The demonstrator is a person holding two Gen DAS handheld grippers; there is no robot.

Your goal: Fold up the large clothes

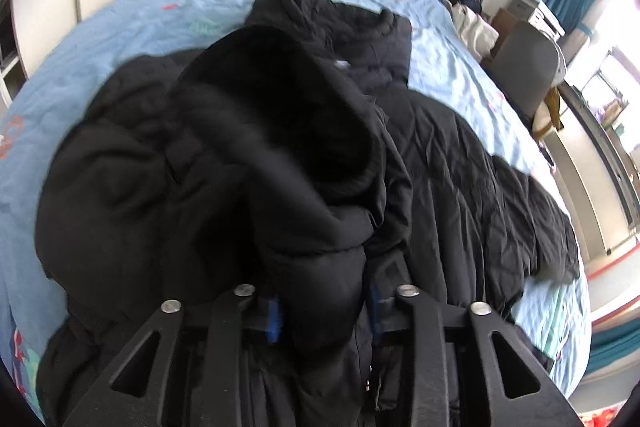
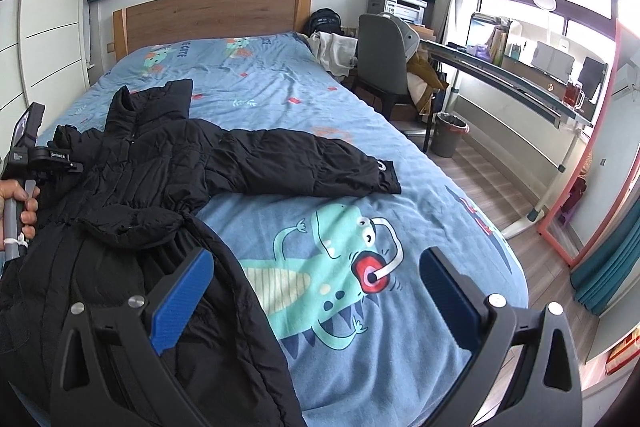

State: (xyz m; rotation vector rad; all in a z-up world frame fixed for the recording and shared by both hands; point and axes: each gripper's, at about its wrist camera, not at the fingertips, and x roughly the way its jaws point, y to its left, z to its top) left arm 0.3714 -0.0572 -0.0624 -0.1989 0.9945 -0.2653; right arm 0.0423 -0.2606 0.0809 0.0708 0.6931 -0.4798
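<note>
A large black puffer coat [image 2: 152,163] lies spread on the blue bed cover [image 2: 320,99]. One sleeve [image 2: 304,163] stretches out to the right. In the left wrist view my left gripper [image 1: 324,307] is shut on a bunched fold of the coat [image 1: 320,267], with a sleeve cuff [image 1: 280,115] raised and blurred in front of it. My right gripper [image 2: 316,291] is open and empty above the cover's dinosaur print [image 2: 332,259], its left finger [image 2: 184,291] over the coat's edge. The left gripper's handle and hand [image 2: 20,195] show at the right wrist view's left edge.
A wooden headboard [image 2: 212,15] stands at the far end. A grey chair [image 2: 380,59], a bin [image 2: 450,133] and a long desk [image 2: 512,79] stand right of the bed. White wardrobes [image 2: 40,27] line the left side.
</note>
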